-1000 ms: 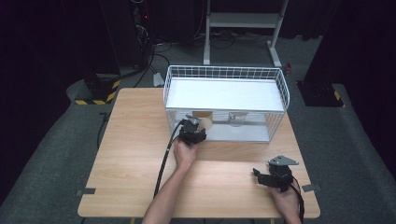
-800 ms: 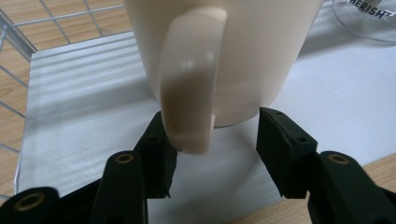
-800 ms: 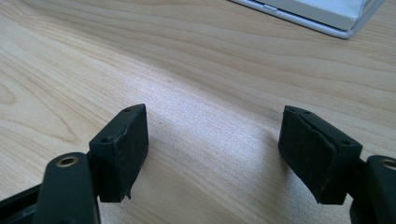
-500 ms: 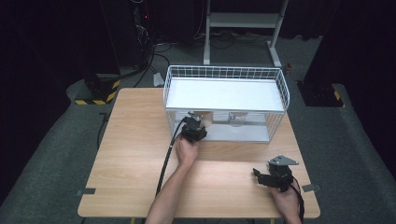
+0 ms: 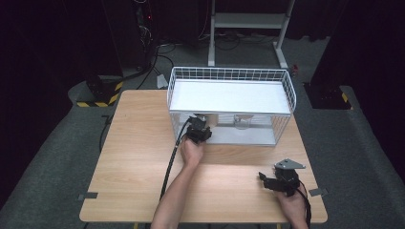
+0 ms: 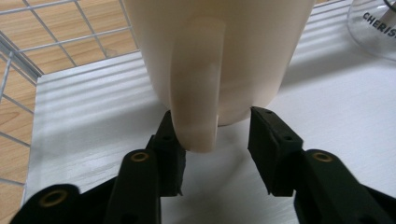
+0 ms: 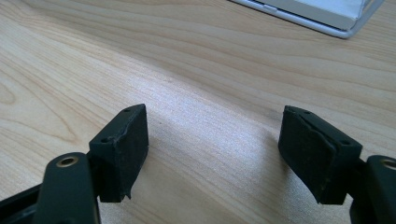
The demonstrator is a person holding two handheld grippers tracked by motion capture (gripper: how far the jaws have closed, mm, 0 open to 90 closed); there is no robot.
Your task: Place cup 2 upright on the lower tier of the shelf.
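A cream mug (image 6: 224,46) stands upright on the white floor of a wire basket (image 5: 229,71), with its handle turned toward the camera. My left gripper (image 6: 215,119) is shut on the mug's base, one pad behind the handle and the other against the right side. In the high view the left gripper (image 5: 198,128) is at the basket's front left. My right gripper (image 5: 265,179) rests low over the table's front right corner. Its jaws stand open in the right gripper view (image 7: 215,135) over bare wood.
A clear glass (image 6: 373,23) with printed lettering stands in the basket to the right of the mug, also seen in the high view (image 5: 242,123). The wooden table (image 5: 138,157) has dark floor around it. A white stand (image 5: 248,19) rises behind the basket.
The left hand has edged slightly toward the basket. The right hand and its gripper have not moved.
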